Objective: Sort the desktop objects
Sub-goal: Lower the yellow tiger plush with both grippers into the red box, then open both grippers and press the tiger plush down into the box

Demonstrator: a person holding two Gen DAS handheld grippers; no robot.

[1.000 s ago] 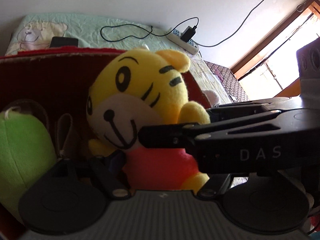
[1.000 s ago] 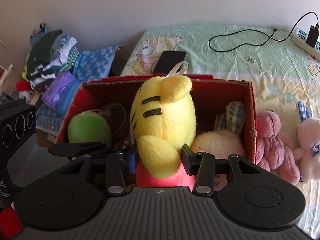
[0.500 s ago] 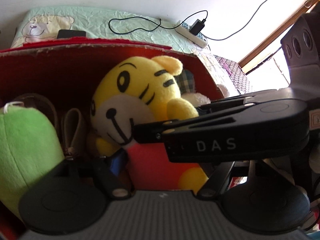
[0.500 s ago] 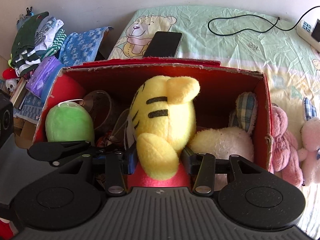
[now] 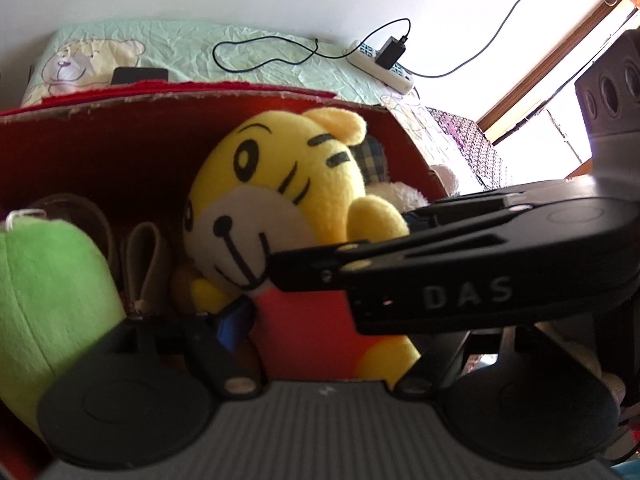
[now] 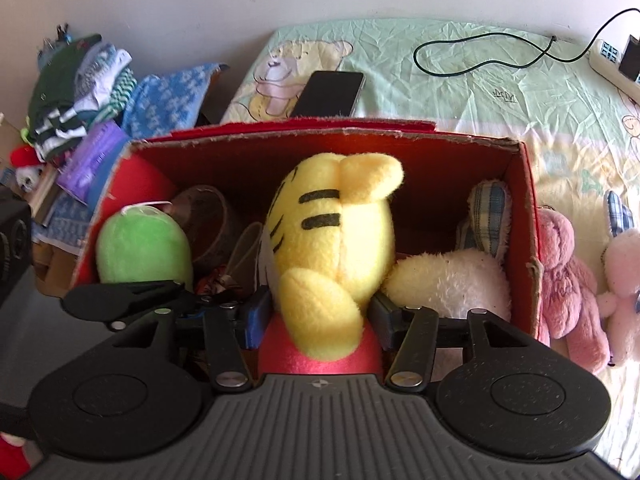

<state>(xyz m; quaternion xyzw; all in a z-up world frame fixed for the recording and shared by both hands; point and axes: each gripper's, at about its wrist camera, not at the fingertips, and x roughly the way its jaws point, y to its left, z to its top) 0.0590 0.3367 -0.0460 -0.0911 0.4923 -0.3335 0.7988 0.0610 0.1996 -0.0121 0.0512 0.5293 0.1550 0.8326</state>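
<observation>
While both grippers reach down into the red box [image 6: 520,216], we read the scene from left to right. At far left, a pile of folded clothes [image 6: 80,88] lies outside the box. Inside, a green plush toy [image 6: 144,244] sits against the left wall, with a brown pouch [image 6: 208,220] just beside it. At the centre, the yellow tiger toy [image 6: 332,232] stands upright in the box.

The left gripper [image 5: 320,340] has just been widening its jaws, with the tiger's red body between them. One finger is hidden behind the other tool, so we cannot tell whether the pads press. The right gripper [image 6: 318,312] has likewise just been widening. Its jaws stand apart, one pad at each side of the red body, without visibly squeezing it.

To the right, a white plush toy [image 6: 448,284] fills the box corner. Beyond the right wall, two pink plush toys [image 6: 568,280] lie on the bedsheet [image 6: 500,80].
</observation>
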